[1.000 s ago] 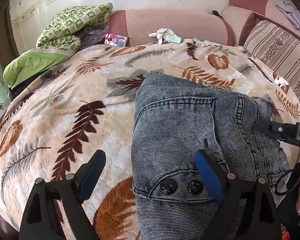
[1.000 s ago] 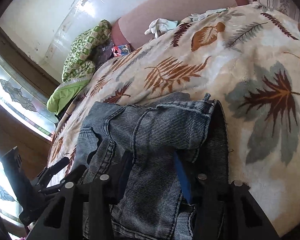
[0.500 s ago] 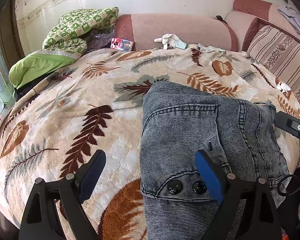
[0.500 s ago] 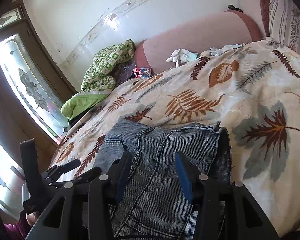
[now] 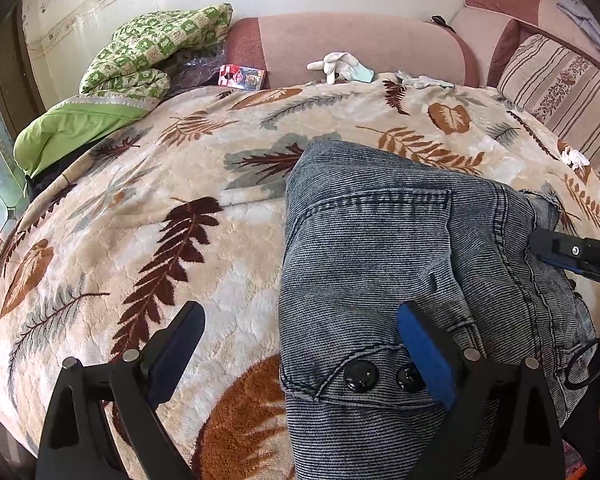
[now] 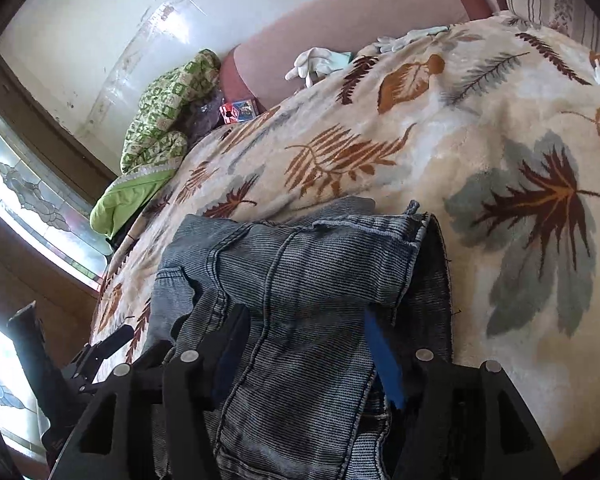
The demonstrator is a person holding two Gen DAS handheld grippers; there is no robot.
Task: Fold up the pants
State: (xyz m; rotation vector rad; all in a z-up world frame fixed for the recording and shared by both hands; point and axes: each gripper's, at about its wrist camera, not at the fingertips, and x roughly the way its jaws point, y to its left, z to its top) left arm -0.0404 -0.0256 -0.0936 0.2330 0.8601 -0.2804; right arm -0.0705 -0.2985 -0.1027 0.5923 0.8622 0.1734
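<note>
The folded grey-blue denim pants (image 5: 380, 240) lie on the leaf-patterned blanket (image 5: 140, 240), with two black buttons (image 5: 360, 370) at the near edge. My left gripper (image 5: 300, 316) hangs over the pants' left edge, one finger above the blanket and one above the denim. Its jaws are opening and grip nothing. In the right wrist view, my right gripper (image 6: 304, 320) straddles a raised fold of the pants (image 6: 300, 264). Its jaws are opening, and the blue pad stands clear of the cloth. The right gripper's tip (image 5: 572, 256) shows at the pants' right side.
A green quilt (image 5: 152, 52) is piled at the back left beside a red packet (image 5: 242, 76). White gloves (image 5: 340, 66) lie against the pink sofa back. A striped cushion (image 5: 560, 76) stands at the right. A window (image 6: 28, 200) lies to the left, past the bed's edge.
The right gripper lifted off the pants half a second ago, then came back down over the same fold with its jaws wider. The left gripper stayed put and opened slightly.
</note>
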